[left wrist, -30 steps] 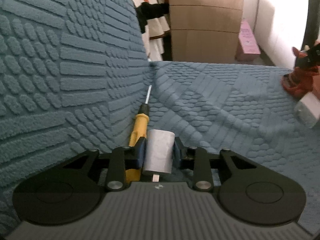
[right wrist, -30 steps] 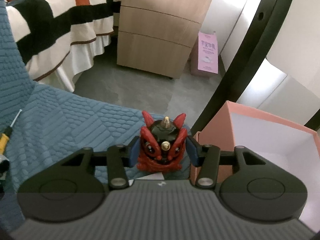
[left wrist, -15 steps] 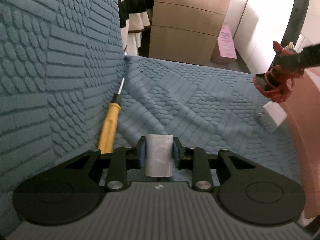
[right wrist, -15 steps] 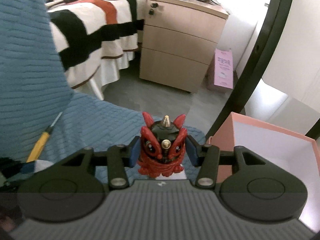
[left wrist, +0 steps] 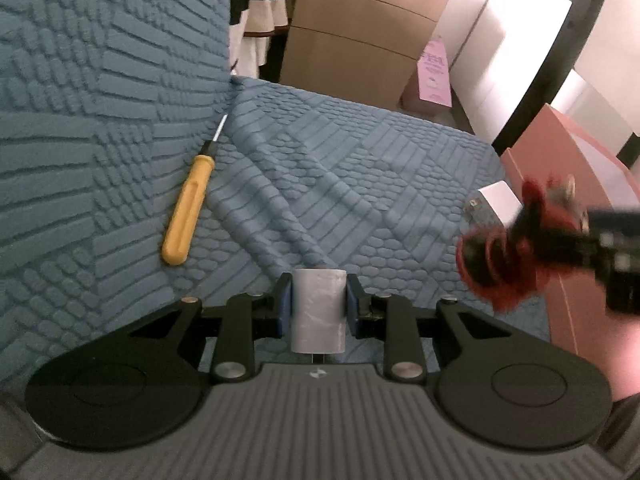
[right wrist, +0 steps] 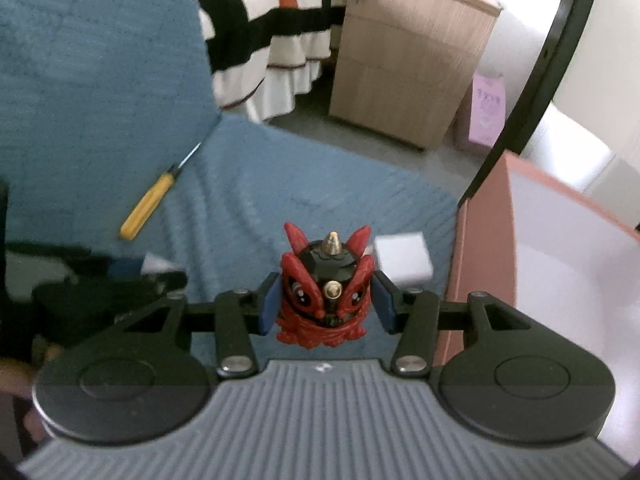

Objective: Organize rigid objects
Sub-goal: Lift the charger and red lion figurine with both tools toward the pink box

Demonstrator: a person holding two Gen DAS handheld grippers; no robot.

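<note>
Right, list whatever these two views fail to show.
- Pink box interior: right wrist view, cut off by the frame edge.
- Red figurine: left wrist view, motion-blurred.
- White cylinder lower end: hidden behind the left tongs.
- Pink carton print: too small.

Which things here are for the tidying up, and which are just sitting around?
For the tidying:
- grey cylinder, clamped in the left hand-held gripper
- red lion figurine, clamped in the right hand-held gripper
- yellow screwdriver on the blue sofa
- white block
- pink box

Just sitting around:
- wooden drawers
- striped bedspread
- pink bag
</note>
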